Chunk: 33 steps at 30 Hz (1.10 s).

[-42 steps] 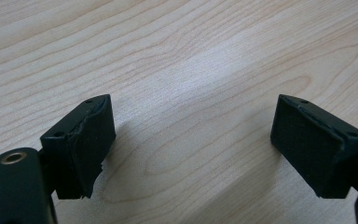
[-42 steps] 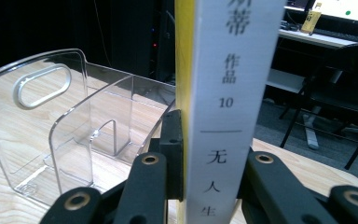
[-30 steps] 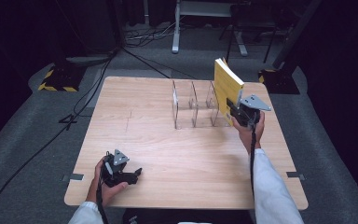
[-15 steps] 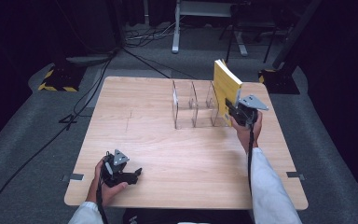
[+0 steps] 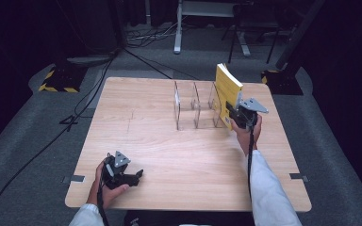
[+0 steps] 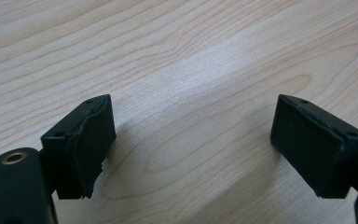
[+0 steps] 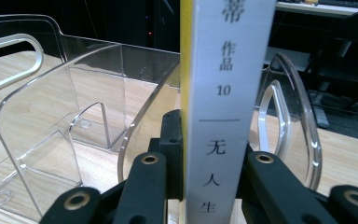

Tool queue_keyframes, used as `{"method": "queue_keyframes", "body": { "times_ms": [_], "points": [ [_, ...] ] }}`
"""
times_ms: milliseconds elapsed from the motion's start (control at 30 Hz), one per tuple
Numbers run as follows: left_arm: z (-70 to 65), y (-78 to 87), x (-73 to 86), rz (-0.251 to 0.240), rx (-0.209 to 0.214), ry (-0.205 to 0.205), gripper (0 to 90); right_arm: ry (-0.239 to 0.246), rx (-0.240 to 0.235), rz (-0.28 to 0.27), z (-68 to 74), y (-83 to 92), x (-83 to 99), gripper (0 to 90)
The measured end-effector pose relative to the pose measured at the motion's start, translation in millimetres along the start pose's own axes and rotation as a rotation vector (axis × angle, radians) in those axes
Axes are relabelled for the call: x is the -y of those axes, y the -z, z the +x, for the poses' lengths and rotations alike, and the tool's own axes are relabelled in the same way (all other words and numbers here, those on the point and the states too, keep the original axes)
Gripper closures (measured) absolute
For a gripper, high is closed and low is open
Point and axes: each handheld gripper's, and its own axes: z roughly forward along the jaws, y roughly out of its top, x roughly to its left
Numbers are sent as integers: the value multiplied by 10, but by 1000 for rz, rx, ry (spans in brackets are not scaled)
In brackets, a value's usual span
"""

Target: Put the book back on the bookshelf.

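Two black jaws of my right gripper (image 5: 234, 114) are clamped on a yellow-covered paperback book (image 5: 227, 90) with a white spine, squeezing it flat-sided between the pads. I see the book standing nearly upright, long axis vertical, spine facing me, at the right end of a clear, glossy acrylic divider rack (image 5: 194, 106) on the wood-grain table (image 5: 179, 155). My left gripper (image 5: 136, 177) rests on the table, jaws wide apart, empty.

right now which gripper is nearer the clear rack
Right. The right gripper holds the yellow book at the clear rack, at its right end; the left gripper rests far off at the table's near-left corner.
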Motion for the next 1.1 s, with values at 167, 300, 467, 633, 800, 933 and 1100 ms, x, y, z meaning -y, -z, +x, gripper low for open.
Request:
{"method": "queue_keyframes", "body": {
  "times_ms": [167, 300, 467, 633, 800, 933, 1100],
  "points": [
    [-1, -1, 0, -1, 0, 2, 145, -10, 2, -9, -21, -4, 25, 764],
    [-5, 0, 2, -2, -4, 5, 145, -5, 16, -26, -27, -4, 2, 764],
    [-4, 1, 1, -1, -3, 5, 145, -6, 22, -40, -44, -21, -44, 764],
    [-4, 1, 2, -1, -3, 4, 145, -21, 21, -43, -28, -96, -39, 764],
    [-5, 0, 3, -2, -3, 5, 145, -43, 16, -41, -17, -146, 0, 763],
    [-7, 2, 7, -6, -4, 6, 145, -50, 13, -51, -35, -154, 31, 762],
    [-8, 5, 6, -5, -9, -1, 145, -30, 7, -43, -19, -148, 75, 759]
  ]
}}
